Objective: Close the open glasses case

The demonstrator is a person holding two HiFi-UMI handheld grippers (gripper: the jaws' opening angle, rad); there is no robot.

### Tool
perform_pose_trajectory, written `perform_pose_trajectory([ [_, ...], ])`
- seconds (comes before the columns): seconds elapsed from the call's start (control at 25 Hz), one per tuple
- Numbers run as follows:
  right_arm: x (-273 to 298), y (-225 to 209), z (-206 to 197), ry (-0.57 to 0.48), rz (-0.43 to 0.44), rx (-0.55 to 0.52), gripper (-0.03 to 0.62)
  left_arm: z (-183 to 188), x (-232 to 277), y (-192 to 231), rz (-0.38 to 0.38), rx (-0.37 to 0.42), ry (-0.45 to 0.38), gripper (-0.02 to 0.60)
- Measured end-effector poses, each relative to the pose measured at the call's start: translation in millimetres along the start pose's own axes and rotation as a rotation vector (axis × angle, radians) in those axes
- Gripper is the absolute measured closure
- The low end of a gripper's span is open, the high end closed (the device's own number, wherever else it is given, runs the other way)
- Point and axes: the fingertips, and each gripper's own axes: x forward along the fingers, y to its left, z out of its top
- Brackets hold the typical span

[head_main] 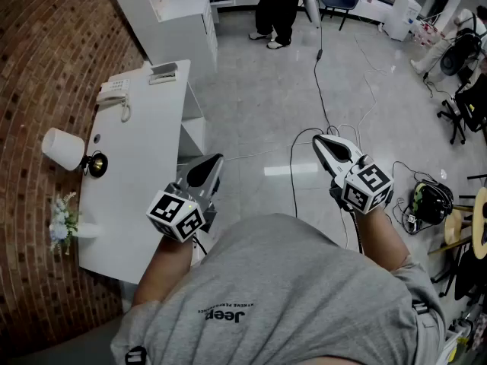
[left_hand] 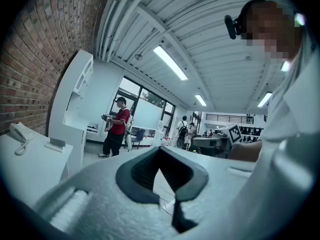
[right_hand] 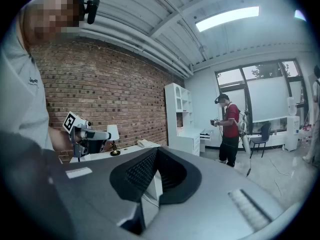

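Left tool pressed together near white desk; right tool seemingly likewise, over floor.

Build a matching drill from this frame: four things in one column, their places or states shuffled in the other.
Things:
1. telephone
2. lamp
3. flowers
4. left gripper

Places or states:
A. shut, holding nothing
B. far end of the white desk
C. near end of the desk, by the brick wall
D. middle of the desk's wall side, white shade

Pairs: 1-B, 2-D, 3-C, 4-A
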Motion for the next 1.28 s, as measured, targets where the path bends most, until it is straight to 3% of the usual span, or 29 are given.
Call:
perform_pose_trajectory([
  [0.76, 15.8, 19.7, 6.6, -0.015, 0.005, 0.027, 0.585, 0.7, -21.3, 13.0, -0.020, -0.001, -0.007, 0.584],
  [1.28, 79.9, 77.8, 22.3, -0.048, -0.021, 0.018, 0.585, 3.2, -75.4, 69.9, -0.078, -0.003, 0.018, 0.584],
])
